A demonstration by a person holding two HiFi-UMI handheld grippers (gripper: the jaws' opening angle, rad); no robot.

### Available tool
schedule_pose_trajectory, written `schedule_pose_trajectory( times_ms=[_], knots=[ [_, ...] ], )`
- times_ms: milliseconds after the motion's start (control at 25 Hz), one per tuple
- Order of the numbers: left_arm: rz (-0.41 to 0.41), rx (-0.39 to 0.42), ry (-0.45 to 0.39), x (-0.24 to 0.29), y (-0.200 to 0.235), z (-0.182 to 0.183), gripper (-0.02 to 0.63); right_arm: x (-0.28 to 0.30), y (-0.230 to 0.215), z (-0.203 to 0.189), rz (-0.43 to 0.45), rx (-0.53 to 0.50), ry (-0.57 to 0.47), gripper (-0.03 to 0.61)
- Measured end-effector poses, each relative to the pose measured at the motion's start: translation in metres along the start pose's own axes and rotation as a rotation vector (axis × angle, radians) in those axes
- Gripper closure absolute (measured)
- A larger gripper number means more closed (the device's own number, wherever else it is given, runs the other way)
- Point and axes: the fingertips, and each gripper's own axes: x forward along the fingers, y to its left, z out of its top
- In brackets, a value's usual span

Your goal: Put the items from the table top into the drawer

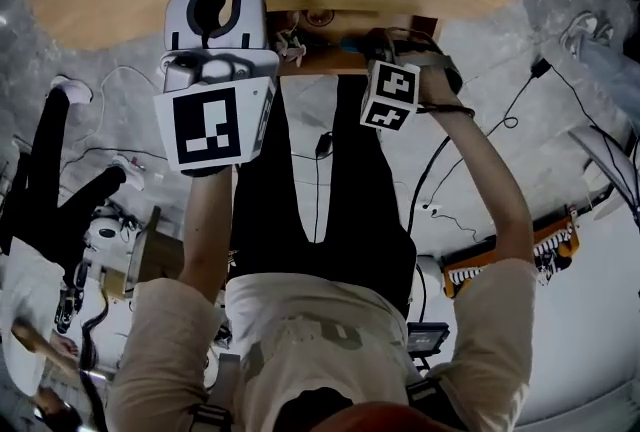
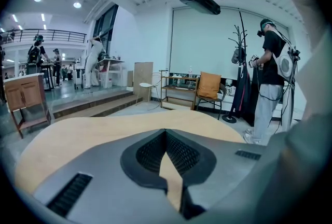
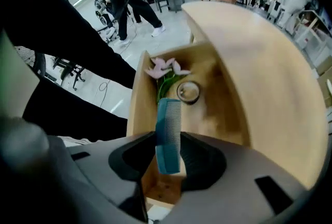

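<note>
Two in drawer (image 3: 136, 106) | flower (image 3: 163, 67), round tin (image 3: 188, 92) | right tool (image 3: 168, 158) grips comb (image 3: 169, 127)

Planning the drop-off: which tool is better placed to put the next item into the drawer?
Right, I'd say. The right tool grips the teal comb directly above the open drawer, which holds a pink flower and a round container. The left tool is shut on nothing, over the table top.

Bright, even light falls from ceiling lamps (image 2: 77, 4) in the left gripper view. Both gripper views bulge and darken toward their rims. The comb (image 3: 168, 135) shows sharp; the drawer (image 3: 136, 98) beneath it looks slightly soft, brown-shadowed inside
</note>
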Motion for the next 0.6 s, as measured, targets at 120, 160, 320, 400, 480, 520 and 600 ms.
schedule_pose_trajectory(
  times_ms=[120, 160, 320, 400, 480, 520, 600],
  knots=[
    [0.002, 0.013, 0.011, 0.001, 0.002, -0.002, 0.607, 0.039, 0.004, -0.013, -0.006, 0.009, 0.080, 0.423],
    [0.001, 0.013, 0.008, 0.002, 0.001, -0.001, 0.607, 0.047, 0.003, -0.017, -0.023, 0.007, 0.100, 0.423],
    [-0.008, 0.007, -0.016, 0.005, -0.006, 0.004, 0.607, 0.068, -0.007, -0.027, -0.078, 0.013, 0.160, 0.423],
    [-0.014, 0.005, -0.022, 0.006, -0.010, 0.006, 0.607, 0.071, -0.009, -0.028, -0.080, 0.039, 0.157, 0.423],
    [-0.023, 0.006, -0.028, 0.006, -0.014, 0.007, 0.607, 0.071, -0.011, -0.028, -0.075, 0.088, 0.135, 0.423],
    [-0.027, 0.007, -0.029, 0.006, -0.015, 0.008, 0.607, 0.070, -0.012, -0.027, -0.075, 0.114, 0.121, 0.423],
    [-0.028, 0.007, -0.029, 0.006, -0.016, 0.008, 0.607, 0.069, -0.013, -0.025, -0.073, 0.156, 0.099, 0.421]
  ],
)
